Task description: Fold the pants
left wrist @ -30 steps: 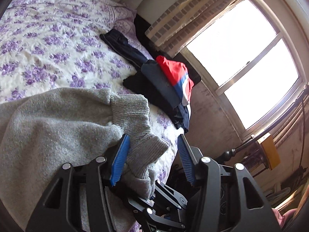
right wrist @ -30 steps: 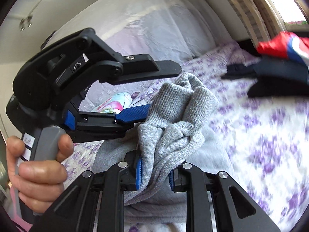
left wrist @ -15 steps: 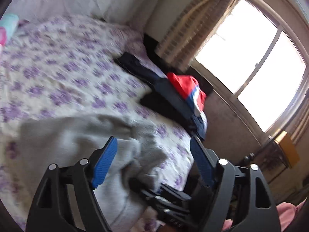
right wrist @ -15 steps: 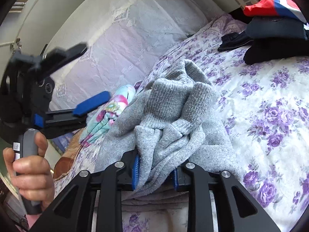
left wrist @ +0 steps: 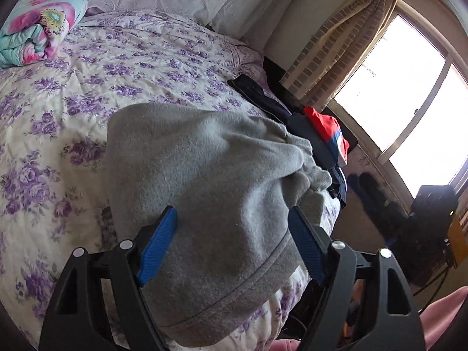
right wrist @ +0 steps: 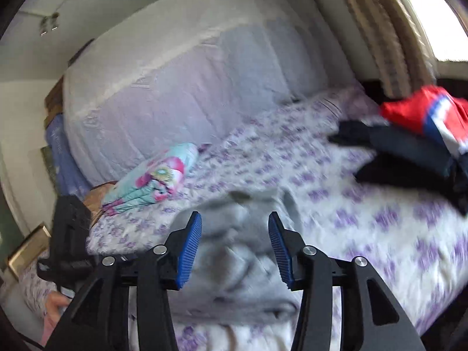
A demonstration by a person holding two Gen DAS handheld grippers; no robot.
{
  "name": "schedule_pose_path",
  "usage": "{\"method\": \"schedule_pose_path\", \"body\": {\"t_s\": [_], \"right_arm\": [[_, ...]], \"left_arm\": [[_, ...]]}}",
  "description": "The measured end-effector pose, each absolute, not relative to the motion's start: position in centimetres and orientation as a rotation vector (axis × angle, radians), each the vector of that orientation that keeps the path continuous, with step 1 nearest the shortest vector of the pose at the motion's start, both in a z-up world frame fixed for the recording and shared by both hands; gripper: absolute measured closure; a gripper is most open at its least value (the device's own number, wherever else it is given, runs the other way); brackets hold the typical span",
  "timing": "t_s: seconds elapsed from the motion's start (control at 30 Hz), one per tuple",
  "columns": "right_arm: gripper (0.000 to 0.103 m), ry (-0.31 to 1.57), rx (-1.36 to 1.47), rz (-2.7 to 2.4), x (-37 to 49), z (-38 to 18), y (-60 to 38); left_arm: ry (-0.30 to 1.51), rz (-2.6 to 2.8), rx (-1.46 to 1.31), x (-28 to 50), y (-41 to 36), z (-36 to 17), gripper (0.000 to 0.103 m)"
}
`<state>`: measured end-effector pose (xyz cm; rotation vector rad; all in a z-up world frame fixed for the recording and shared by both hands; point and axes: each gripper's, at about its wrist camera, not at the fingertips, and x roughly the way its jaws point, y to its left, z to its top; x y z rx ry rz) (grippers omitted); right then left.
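Now the grey pants lie folded in a thick heap on the near edge of the bed, directly ahead of both tools. The left gripper stands spread wide, its blue pads apart from the cloth that shows between them. The right gripper has just been opening; its jaws are parted, with the grey fabric beneath and between them but not pinched. Purple flowers pattern the bedspread. A rolled floral blanket sits near the headboard. A pile of dark clothes topped by a red and blue garment rests at the bed's window side. Bright window, checked curtain.
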<state>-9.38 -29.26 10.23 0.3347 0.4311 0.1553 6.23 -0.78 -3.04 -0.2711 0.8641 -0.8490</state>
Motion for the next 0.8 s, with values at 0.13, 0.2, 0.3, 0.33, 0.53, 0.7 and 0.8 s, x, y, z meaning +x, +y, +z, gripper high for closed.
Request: {"method": "schedule_pose_path", "body": {"t_s": [0.13,0.2,0.3,0.33,0.53,0.7,0.8], "right_arm": [[0.064,0.487,0.313,0.212,-6.2,10.0,-28.5],[0.069,0.571,0.307,0.166,-5.0,8.1,-28.9],[0.072,0.681,0.337,0.111,-4.2,4.3,-30.5],[0.072,0.691,0.353,0.118,-4.6,3.6,-30.9],[0.071,0.703,0.377,0.147,-5.3,3.1,-31.5],[0.066,0.707,0.234,0.155,-6.1,6.6,-30.7],[0.066,0.584,0.104,0.174,-7.6,11.0,-29.9]], "left_arm": [[0.834,-0.824,-0.194,5.5,-1.6,-3.5,0.027],[0.827,-0.827,-0.185,5.3,-1.6,-3.6,0.026],[0.841,-0.861,-0.218,5.4,-1.3,-4.0,0.025],[0.85,-0.881,-0.243,5.5,-1.2,-4.2,0.025],[0.839,-0.878,-0.181,4.6,-1.6,-4.6,0.025],[0.835,-0.961,-0.306,4.5,-0.3,-2.7,0.024],[0.742,-0.971,-0.214,3.5,-2.2,-0.3,0.022]]}}
